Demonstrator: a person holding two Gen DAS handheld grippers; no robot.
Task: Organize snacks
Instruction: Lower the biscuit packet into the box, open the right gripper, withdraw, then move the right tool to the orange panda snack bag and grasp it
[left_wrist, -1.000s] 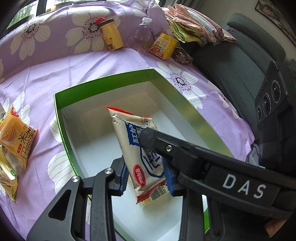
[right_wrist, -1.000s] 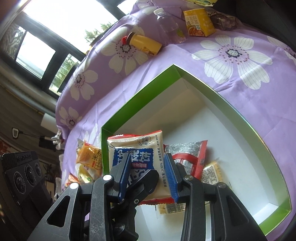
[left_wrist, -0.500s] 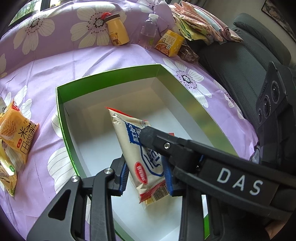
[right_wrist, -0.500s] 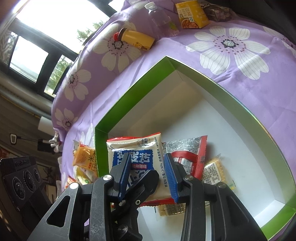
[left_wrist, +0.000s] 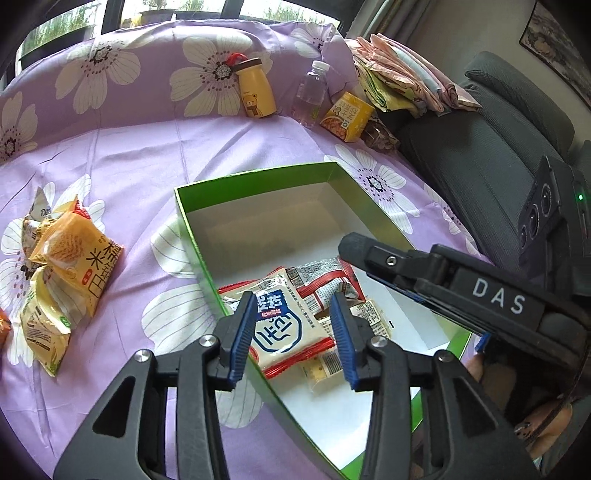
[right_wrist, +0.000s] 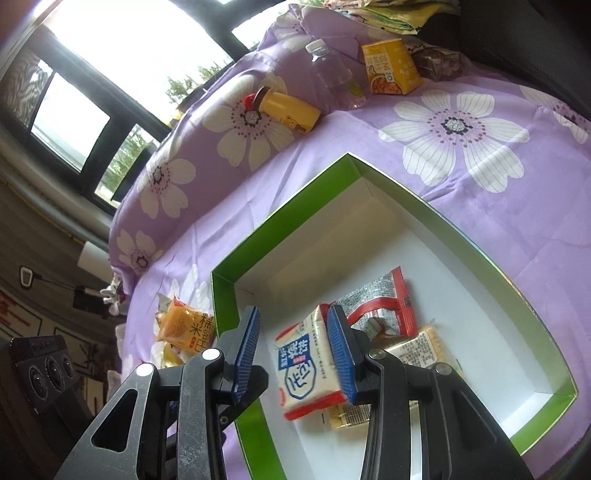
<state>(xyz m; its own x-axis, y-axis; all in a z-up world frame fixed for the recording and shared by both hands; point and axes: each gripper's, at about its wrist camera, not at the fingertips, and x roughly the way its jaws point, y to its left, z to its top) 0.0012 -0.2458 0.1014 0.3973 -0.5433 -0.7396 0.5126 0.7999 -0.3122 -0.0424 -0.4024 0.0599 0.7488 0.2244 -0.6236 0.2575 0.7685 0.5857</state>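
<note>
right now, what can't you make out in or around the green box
- Yellow packet, right wrist view: partly under the blue-and-white packet; label unreadable.
- Green box, right wrist view: near corner behind the right gripper.
- Packet pile, left wrist view: cut off at the left edge; count unclear.
- Dark bag beside the orange carton, left wrist view: too small to identify.
</note>
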